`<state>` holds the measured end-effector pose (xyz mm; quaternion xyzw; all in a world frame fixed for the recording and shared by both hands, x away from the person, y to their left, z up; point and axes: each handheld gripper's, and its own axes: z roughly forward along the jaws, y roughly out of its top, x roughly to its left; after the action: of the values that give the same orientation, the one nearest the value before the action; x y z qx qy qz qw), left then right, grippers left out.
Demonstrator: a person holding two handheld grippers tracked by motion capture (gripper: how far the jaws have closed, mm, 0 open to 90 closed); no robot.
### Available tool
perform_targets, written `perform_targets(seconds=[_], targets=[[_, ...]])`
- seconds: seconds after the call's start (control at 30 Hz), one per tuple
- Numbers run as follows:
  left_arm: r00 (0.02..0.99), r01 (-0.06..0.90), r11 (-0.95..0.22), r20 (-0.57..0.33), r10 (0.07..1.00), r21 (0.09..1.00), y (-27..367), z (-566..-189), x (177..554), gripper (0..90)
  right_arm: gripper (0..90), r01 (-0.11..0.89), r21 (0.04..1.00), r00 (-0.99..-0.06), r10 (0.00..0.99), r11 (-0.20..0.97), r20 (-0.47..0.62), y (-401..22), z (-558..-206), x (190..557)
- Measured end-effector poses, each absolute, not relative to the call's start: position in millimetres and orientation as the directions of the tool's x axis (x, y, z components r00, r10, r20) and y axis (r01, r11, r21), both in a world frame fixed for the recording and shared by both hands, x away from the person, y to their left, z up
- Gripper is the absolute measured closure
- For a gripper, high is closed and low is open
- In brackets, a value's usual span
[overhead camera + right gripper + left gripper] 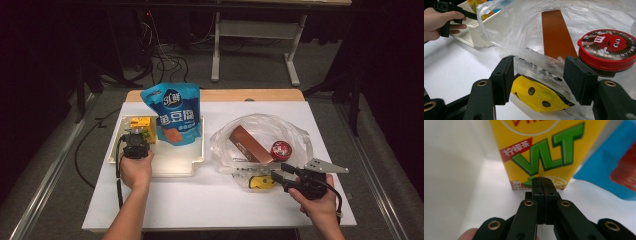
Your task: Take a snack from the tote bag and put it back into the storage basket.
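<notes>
Yellow catches our eye first: a yellow smiley-face packet (537, 96) lies between the jaws of the right gripper (539, 82), half under the edge of a clear plastic bag (524, 32) at the front right of the white bench (200, 200). We see those jaws standing fairly wide on either side of the packet, and the pads do not press on it. Inside the bag we find a long brown box (555, 32) and, just beside it, a round red tin (610, 48) with a cartoon face on its lid. In the high view the right gripper (280, 175) sits at the near edge of the bag, held by the right hand (320, 200). On the left, our left gripper (543, 180) has its jaws pressed together with nothing between them, their tips just in front of a yellow drink carton (541, 150) with green letters. That carton (141, 126) stands upright in a shallow white tray (170, 167), next to a tall blue pouch (173, 112) that also stands in the tray. The left hand (136, 167) rests at the tray's near rim.
</notes>
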<state>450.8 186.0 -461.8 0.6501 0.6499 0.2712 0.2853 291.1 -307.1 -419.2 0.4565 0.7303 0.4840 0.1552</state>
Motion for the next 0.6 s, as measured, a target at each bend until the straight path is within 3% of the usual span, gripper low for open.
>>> perform_targets(seconds=[0.33,0.6], targets=[[0.025,0.677,0.053,-0.095,0.995,0.734,186,-460,462,90.0,43.3,0.520,0.845,-0.538,0.815,0.122,0.213,-305,-421,291],[0.021,0.665,0.058,-0.096,0.995,0.744,185,-464,466,90.0,43.6,0.518,0.848,-0.530,0.820,0.111,0.216,-307,-421,291]])
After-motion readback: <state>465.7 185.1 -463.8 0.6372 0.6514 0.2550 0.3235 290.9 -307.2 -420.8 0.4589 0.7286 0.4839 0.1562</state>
